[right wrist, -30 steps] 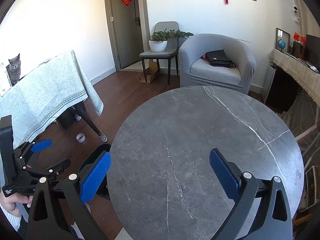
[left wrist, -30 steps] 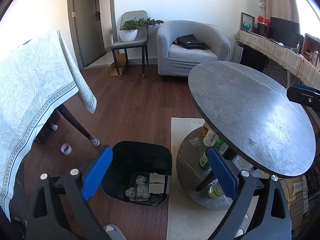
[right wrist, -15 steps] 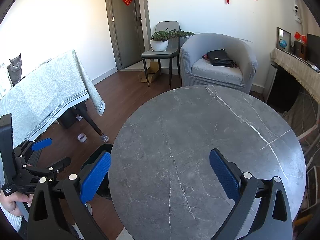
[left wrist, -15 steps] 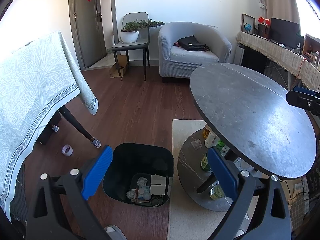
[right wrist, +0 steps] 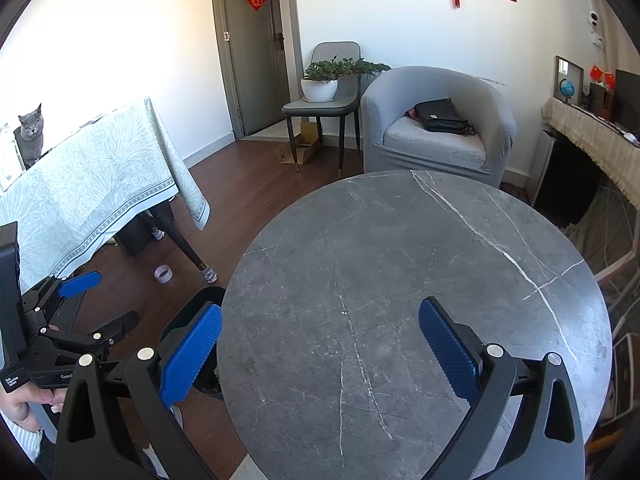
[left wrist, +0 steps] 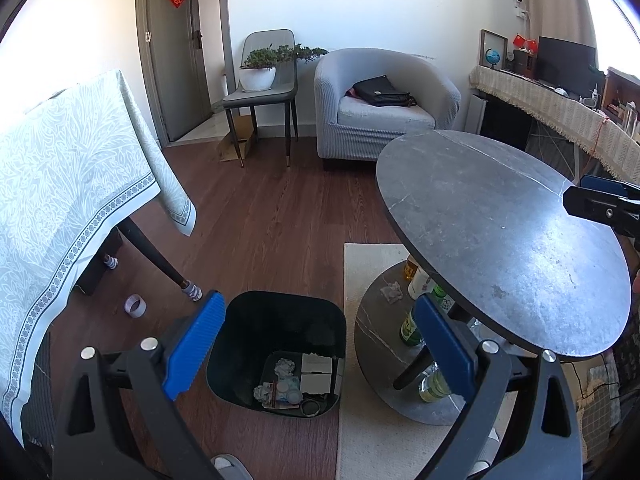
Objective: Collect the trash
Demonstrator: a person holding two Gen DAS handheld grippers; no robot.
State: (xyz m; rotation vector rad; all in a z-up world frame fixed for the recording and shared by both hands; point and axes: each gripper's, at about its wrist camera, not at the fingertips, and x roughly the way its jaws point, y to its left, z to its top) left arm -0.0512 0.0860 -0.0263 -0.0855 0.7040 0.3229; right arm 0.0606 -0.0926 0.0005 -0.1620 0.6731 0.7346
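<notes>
scanning for leftovers: both the left gripper (left wrist: 316, 342) and right gripper (right wrist: 320, 350) gape, empty. trash sits in the bin (left wrist: 240, 340), lower centre; try the tape roll (left wrist: 135, 304) next.

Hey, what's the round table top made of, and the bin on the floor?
The round table top looks like dark grey marble or a stone-look slab: pale veins, dull sheen. The bin seems to be black plastic, going by its smooth, thin, rounded walls.
</notes>
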